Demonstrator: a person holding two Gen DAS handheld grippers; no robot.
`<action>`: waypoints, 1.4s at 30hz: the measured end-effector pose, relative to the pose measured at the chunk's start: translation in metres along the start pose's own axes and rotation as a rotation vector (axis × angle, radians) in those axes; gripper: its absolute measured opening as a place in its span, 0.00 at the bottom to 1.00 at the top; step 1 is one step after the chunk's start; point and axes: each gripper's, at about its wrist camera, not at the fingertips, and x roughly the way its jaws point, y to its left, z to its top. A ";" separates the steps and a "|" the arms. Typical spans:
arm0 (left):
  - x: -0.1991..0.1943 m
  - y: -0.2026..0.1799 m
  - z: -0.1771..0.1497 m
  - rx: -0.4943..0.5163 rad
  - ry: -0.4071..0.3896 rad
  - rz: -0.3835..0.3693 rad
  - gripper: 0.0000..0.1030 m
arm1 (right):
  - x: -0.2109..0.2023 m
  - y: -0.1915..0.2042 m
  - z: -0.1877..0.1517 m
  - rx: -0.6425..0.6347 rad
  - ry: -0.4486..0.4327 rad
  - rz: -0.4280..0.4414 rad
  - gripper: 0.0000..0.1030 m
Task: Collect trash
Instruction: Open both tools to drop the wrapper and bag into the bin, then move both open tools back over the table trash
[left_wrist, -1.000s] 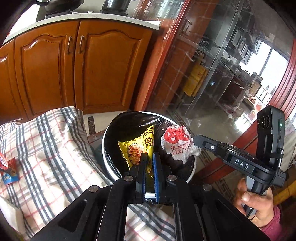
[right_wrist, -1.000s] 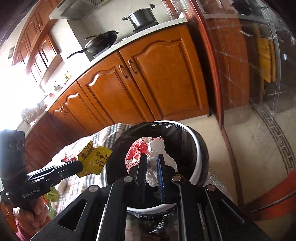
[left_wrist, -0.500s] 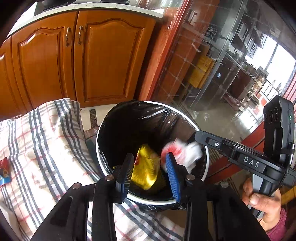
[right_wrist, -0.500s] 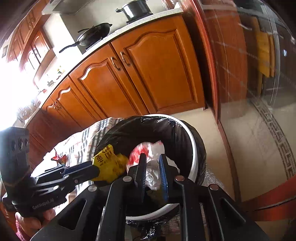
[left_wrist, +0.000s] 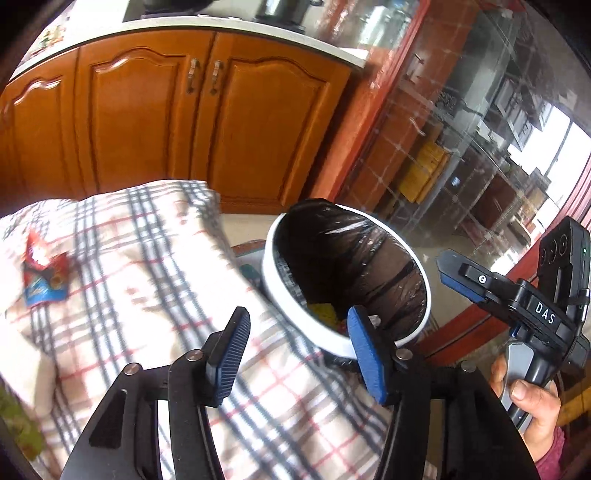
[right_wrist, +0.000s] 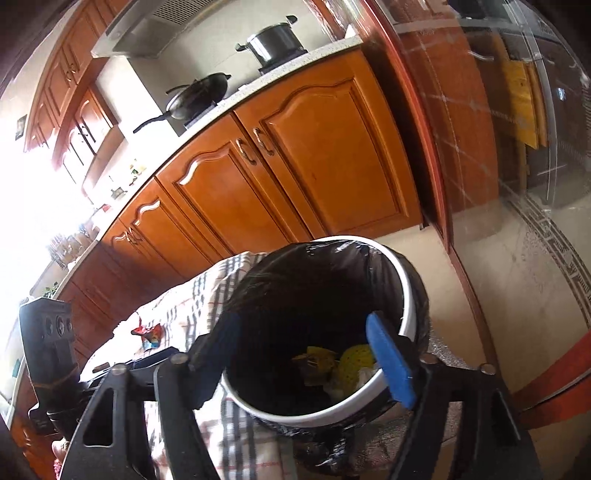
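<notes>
A round white plastic waste bin lined with a glossy black bag (right_wrist: 402, 295) stands on a pale tiled floor (right_wrist: 517, 295) beside a surface covered by a cream cloth checked in grey and red (left_wrist: 147, 266). At the bottom of the bin lie a crumpled yellow snack wrapper (right_wrist: 354, 360) and, against it, a scrap of pale crumpled wrapper (right_wrist: 338, 387); from the left wrist view only a sliver of yellow shows over the near rim. The left gripper (left_wrist: 299, 349), black with blue ribbed pads, hangs above the near edge of the cloth and the bin's rim; its jaws have just been opening, they stand moderately wide, and nothing is between them. The right gripper (right_wrist: 306, 354), of the same make, is poised over the bin's mouth; its jaws have also just been opening, they now stand wide, and they too are empty, the trash lying far below them. A person's right hand (left_wrist: 532, 402), with a pink sleeve at the wrist, grips the right tool's handle. On the cloth, well apart from the bin, lies a torn red and blue snack packet (left_wrist: 46, 275). Behind stand orange-brown wooden kitchen cabinets (right_wrist: 295, 158) under a pale speckled worktop, on which a black wok (right_wrist: 199, 94) and a dark lidded pot (right_wrist: 273, 38) sit on the hob.
</notes>
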 end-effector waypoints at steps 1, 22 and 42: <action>-0.008 0.004 -0.005 -0.013 -0.010 0.009 0.54 | 0.000 0.004 -0.002 0.000 0.000 0.013 0.78; -0.160 0.082 -0.085 -0.180 -0.174 0.198 0.57 | 0.027 0.126 -0.062 -0.149 0.138 0.231 0.83; -0.262 0.166 -0.149 -0.371 -0.234 0.375 0.59 | 0.080 0.238 -0.103 -0.416 0.286 0.368 0.83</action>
